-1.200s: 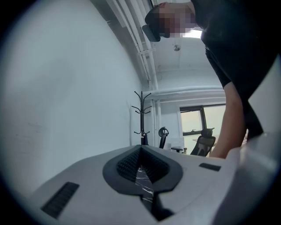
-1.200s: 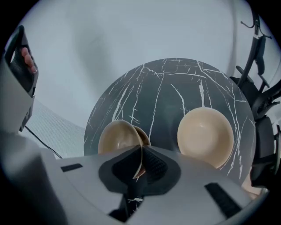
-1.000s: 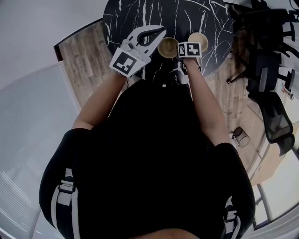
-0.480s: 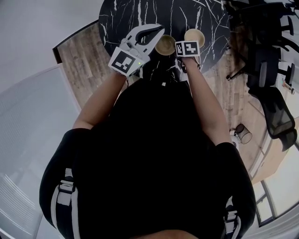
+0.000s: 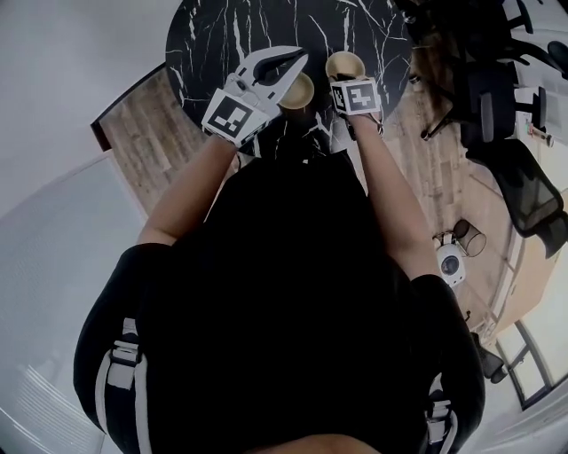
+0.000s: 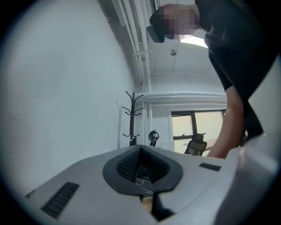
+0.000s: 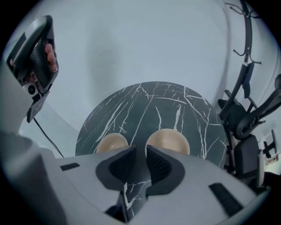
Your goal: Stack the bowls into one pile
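Shows, in the head view, a round black marble table at the top, with wooden floor to its left. Places the left claw over the table's near edge, clenched tip to tip on nothing. Leaves only a sliver of table and bowl visible behind its pads in the left gripper view. Sets a coat stand, a window and the person's arm beyond that claw. Locates the two tan bowls on the table, side by side, apart and unstacked. Puts the left bowl just beside the left claw, partly covered by it, and the right bowl just beyond the right claw. Shows the right claw released, its jaws having just been opening, with only bare table between them. Hides those jaws under the marker cube in the head view. Crowds the table's right side with dark office chairs and sets a wire basket on the floor at lower right. Fills the lower frame with the person's black torso.
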`<state>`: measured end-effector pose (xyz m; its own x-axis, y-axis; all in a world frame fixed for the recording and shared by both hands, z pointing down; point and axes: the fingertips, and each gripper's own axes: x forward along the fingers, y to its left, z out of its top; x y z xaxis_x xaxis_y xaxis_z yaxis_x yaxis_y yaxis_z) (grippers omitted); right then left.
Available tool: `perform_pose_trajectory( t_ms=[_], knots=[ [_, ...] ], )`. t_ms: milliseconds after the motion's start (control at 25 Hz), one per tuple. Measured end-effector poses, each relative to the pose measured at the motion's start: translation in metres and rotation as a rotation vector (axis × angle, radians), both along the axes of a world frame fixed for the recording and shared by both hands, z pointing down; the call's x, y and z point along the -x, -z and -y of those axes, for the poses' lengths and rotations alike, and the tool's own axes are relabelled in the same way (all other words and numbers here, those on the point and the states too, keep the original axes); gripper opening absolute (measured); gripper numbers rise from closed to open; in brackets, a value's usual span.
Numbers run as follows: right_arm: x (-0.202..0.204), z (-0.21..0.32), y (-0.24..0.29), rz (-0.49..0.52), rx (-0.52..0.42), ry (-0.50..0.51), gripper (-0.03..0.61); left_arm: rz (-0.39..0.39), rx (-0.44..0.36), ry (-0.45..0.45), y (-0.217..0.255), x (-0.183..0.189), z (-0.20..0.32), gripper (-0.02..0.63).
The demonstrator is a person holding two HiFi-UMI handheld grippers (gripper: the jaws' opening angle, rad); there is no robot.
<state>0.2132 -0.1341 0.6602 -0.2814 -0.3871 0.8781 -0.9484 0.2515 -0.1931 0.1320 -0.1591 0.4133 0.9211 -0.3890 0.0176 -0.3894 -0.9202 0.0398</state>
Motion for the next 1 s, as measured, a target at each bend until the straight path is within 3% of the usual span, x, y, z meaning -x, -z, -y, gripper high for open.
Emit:
perform_pose_trajectory(
  t_ms=[520, 1000],
  knots=[
    [-0.085, -0.006, -0.003, -0.026, -0.036, -0.134, 0.114, 0.022, -0.016, -0.097, -0.01, -0.064, 0.009, 0.005],
    [-0.106, 0.004, -0.045, 0.003, 0.049, -0.143, 0.141, 0.048, 0.003, -0.108, -0.03, -0.104, 0.031, 0.005]
  ],
)
